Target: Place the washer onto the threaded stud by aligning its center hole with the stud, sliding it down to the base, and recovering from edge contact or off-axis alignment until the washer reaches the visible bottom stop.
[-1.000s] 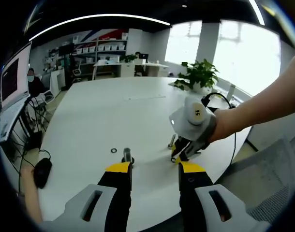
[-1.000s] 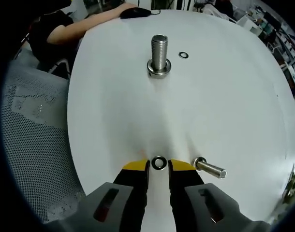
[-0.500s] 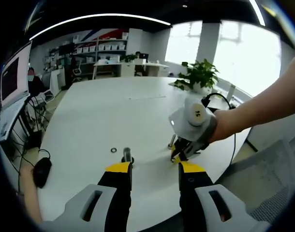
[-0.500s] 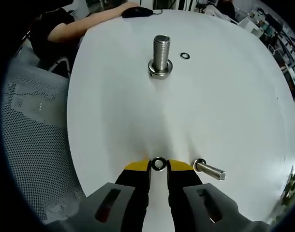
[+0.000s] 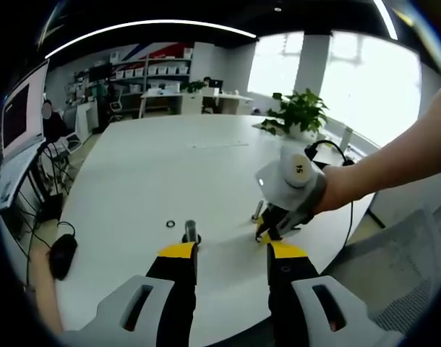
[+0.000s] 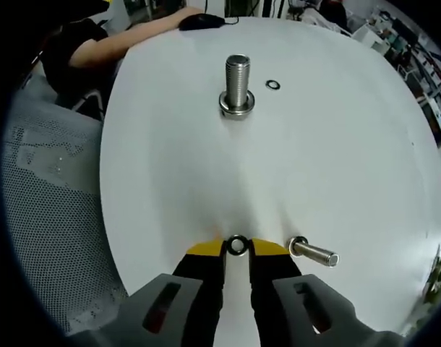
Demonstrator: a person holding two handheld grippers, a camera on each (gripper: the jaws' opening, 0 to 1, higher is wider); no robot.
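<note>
Closing further, the right tool's tips now pinch the washer.
Left gripper view: left tool [image 5: 225, 254] released, upright stud [image 5: 191, 232] at its 11 o'clock; right tool [image 5: 270, 230] low on the bench [image 5: 155, 166].
Right gripper view: right tool [image 6: 237, 248] clenched on washer [image 6: 238, 245]; stud [image 6: 237, 84] at 12 o'clock, loose bolt [image 6: 314, 251] at 3 o'clock.

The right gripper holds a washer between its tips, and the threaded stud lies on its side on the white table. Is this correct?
Not quite. In the right gripper view the threaded stud stands upright on the white table; the right gripper does hold a washer between its tips.
</note>
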